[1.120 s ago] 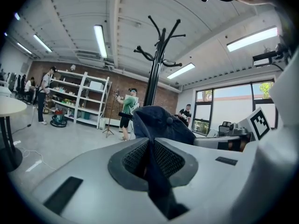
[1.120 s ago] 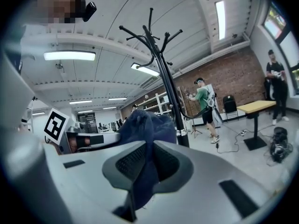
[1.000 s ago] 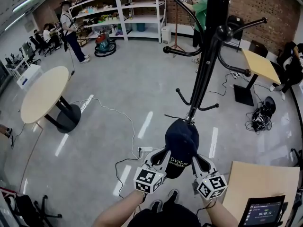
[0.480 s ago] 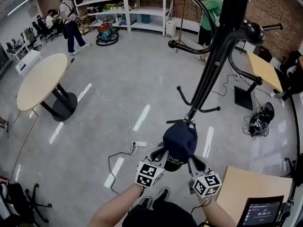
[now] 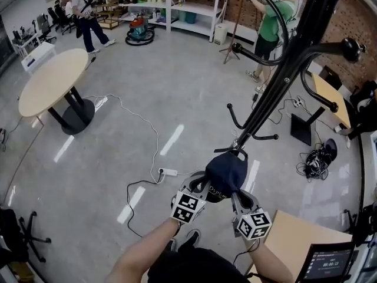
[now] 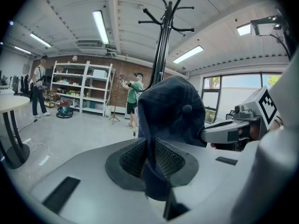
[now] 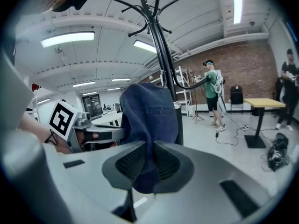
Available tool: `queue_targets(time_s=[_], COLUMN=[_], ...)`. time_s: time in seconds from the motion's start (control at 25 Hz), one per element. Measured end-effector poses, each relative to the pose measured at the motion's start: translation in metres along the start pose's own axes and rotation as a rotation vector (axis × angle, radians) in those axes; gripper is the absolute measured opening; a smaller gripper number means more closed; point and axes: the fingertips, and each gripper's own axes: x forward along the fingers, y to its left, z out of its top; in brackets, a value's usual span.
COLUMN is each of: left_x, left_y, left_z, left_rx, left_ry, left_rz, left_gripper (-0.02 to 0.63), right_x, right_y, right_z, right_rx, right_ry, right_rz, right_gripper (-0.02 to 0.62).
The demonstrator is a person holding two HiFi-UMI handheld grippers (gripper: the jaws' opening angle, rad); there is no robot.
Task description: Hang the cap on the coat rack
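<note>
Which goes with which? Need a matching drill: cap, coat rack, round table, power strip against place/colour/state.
Things:
1. cap
2. coat rack
3. round table
4. power strip

Descriptions:
A. white, lying on the floor
B. navy, pinched by left claw and right claw
C. black, upright just beyond the claws
D. beige top, far left of the head view

Pairs: 1-B, 2-C, 3-D, 4-A
</note>
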Motion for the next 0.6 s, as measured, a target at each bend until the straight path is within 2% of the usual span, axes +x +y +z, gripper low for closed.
queue_targets(time_s=[0.28,0.36,0.6], left_x=[-0.004,-0.006,-0.013], left_y=[0.006,0.009,0.016], left_z=[-0.004,-0.006,-0.008], left_rx=[-0.034,-0.035,-0.023], left_ry=[-0.005,-0.009,-0.010], left_rz=[0.003,0.013,0.063], left_gripper=[0.045,0.097,0.135], right_x=[0.008,0.009,0.010], right_y=[0.003,0.005,0.008], right_z=[-0.004,-0.005,-0.006], right_rx=[-0.040,-0.049,-0.057], right_ry=[0.016,0.020,0.023], right_rz=[0.002,0.003,0.000], right_gripper=[0.049,0.049,0.049])
